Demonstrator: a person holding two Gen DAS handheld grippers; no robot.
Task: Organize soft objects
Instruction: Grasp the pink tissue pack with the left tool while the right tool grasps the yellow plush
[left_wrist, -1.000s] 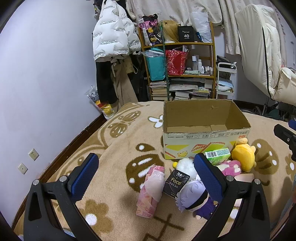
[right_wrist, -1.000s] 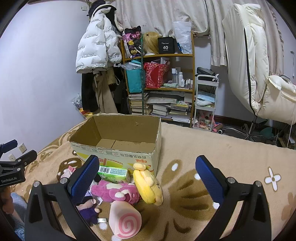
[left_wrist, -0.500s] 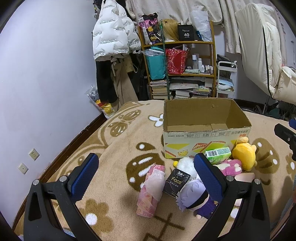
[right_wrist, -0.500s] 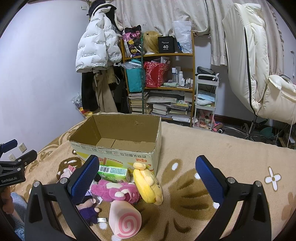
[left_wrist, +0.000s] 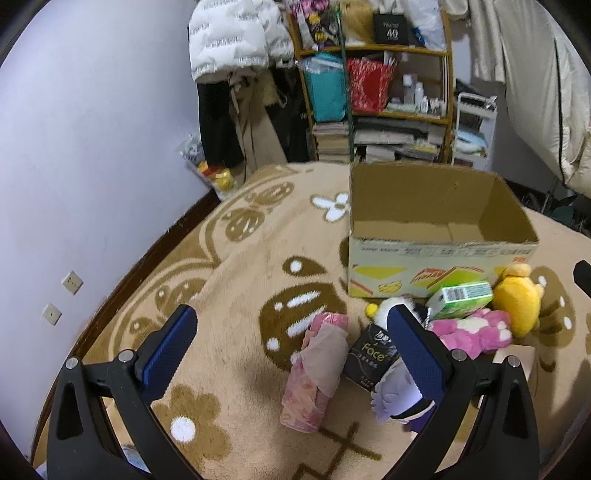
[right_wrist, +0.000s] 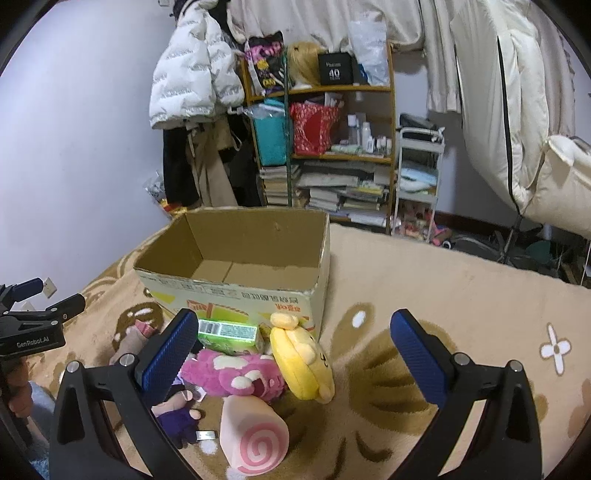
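An open, empty cardboard box (left_wrist: 436, 266) (right_wrist: 236, 295) stands on the patterned rug. In front of it lie a yellow plush (right_wrist: 301, 356) (left_wrist: 515, 302), a pink plush (right_wrist: 236, 373) (left_wrist: 469, 332), a pink swirl roll plush (right_wrist: 255, 435), a purple-haired doll (left_wrist: 400, 397) (right_wrist: 177, 413), a green tissue box (left_wrist: 461, 297) (right_wrist: 229, 332), a black tissue pack (left_wrist: 369, 356) and a pink tissue pack (left_wrist: 317, 369). My left gripper (left_wrist: 291, 347) is open above the pink pack. My right gripper (right_wrist: 295, 354) is open above the plush pile.
A cluttered bookshelf (right_wrist: 325, 147) and hanging coats (right_wrist: 192, 85) stand behind the box. A cream chair (right_wrist: 535, 129) is at the right. A purple wall (left_wrist: 92, 147) with sockets runs along the left of the rug (right_wrist: 443, 295).
My left gripper has moved slightly forward and down toward the items. The right gripper has barely moved. Nothing has been taken hold of.
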